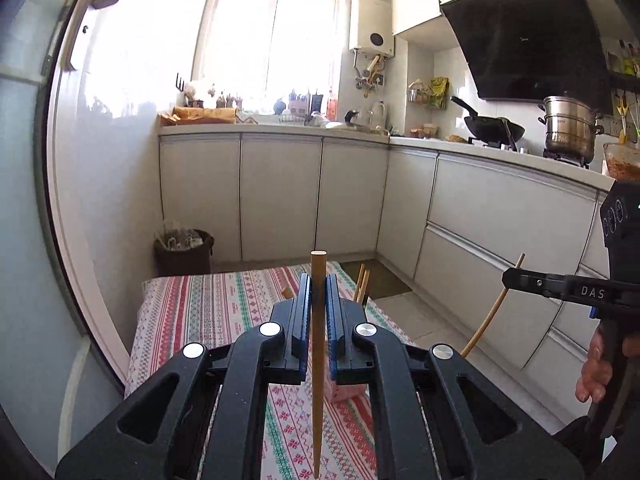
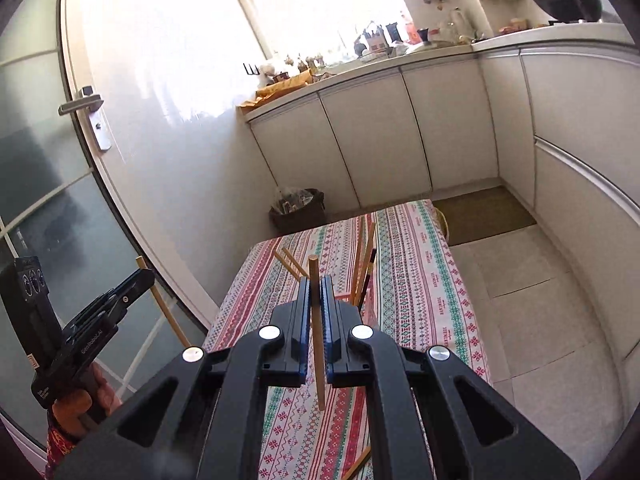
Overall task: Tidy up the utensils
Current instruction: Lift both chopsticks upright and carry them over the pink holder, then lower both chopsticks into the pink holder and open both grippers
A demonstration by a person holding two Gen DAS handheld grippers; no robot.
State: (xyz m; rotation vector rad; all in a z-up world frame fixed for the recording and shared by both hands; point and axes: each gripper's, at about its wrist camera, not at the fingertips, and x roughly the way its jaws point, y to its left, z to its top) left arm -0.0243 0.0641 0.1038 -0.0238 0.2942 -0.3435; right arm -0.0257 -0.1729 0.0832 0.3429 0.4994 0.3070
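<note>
My left gripper (image 1: 318, 284) is shut on a wooden chopstick (image 1: 318, 360) held upright above the patterned tablecloth (image 1: 208, 312). My right gripper (image 2: 318, 286) is shut on another wooden chopstick (image 2: 317, 340), also upright above the cloth. Each gripper shows in the other's view: the right one (image 1: 516, 278) with its chopstick (image 1: 486, 320) at the right, the left one (image 2: 138, 280) with its chopstick (image 2: 162, 304) at the left. Several more chopsticks (image 2: 362, 272) stand tilted beyond my right fingers, in a pink holder (image 1: 344, 392) mostly hidden by the grippers. One chopstick (image 2: 358, 464) lies on the cloth near me.
A narrow table with a striped cloth (image 2: 424, 272) stands by a white door (image 2: 160, 120). A brown bin (image 1: 184, 254) sits beyond it. White cabinets (image 1: 480, 216) run along the back and right, with a wok (image 1: 494, 128) and a steel pot (image 1: 570, 128) on the counter.
</note>
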